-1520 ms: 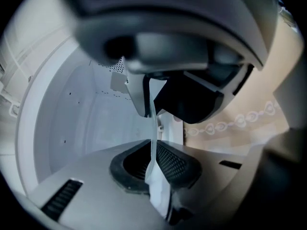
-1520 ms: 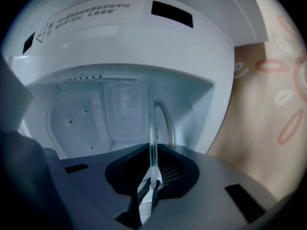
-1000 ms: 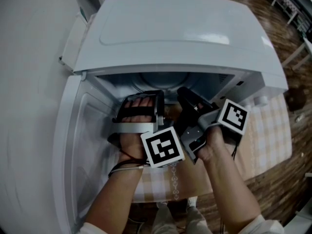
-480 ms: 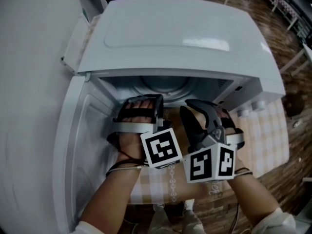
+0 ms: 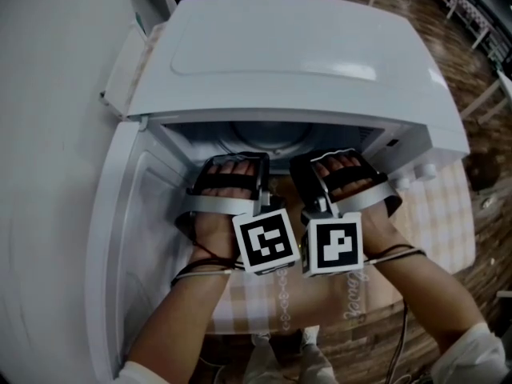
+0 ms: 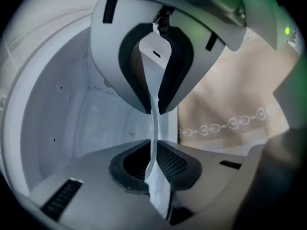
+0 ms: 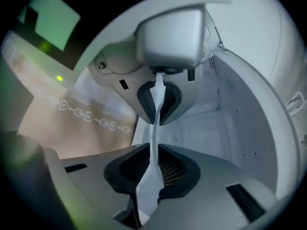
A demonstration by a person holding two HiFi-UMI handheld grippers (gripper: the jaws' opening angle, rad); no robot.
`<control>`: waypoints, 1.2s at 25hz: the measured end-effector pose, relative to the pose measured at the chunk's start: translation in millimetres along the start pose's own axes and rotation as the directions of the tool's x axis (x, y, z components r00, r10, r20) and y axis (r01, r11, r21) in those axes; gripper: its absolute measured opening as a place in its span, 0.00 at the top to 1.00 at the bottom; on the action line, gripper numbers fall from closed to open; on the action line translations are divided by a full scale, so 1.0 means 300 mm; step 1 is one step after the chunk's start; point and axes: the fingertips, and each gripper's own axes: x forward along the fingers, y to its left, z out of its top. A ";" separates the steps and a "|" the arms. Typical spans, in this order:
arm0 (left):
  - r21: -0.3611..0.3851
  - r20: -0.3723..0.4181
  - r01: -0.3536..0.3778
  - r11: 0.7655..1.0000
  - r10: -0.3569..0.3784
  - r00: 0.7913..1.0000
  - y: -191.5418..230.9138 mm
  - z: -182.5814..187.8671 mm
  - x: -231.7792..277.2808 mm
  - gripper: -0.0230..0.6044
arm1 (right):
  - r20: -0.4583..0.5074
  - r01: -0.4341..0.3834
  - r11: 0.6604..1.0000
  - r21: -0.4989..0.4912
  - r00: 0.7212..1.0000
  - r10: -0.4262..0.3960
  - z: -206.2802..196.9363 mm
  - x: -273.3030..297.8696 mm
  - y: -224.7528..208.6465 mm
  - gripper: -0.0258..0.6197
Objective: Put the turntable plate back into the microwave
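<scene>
Both hands reach into the open microwave (image 5: 304, 54). The left hand-held gripper (image 6: 153, 128) is clamped on the plate (image 6: 158, 193), seen edge-on between its pads. The right hand-held gripper (image 7: 154, 131) has its jaws closing, and the same thin plate is pinched between them. The plate is held at the cavity's mouth, the white interior just beyond.

- Clear glass turntable plate (image 6: 154, 123): seen edge-on as a thin pale strip, at the microwave's open front, reaching into the cavity.
- White boxy microwave (image 5: 296, 54): door swung open leftwards, standing on the cloth-covered table (image 5: 448, 214).
</scene>
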 end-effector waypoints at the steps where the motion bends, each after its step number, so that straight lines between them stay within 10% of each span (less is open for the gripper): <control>1: 0.002 0.001 -0.002 1.000 0.002 1.000 0.000 0.002 0.000 0.91 | 0.001 0.003 1.000 -0.006 1.000 -0.003 0.002 0.008 0.001 0.85; 30: 0.096 0.048 -0.018 0.995 0.014 0.999 0.006 0.016 0.005 0.91 | -0.121 -0.010 0.999 0.037 0.993 0.015 -0.055 0.047 -0.009 0.88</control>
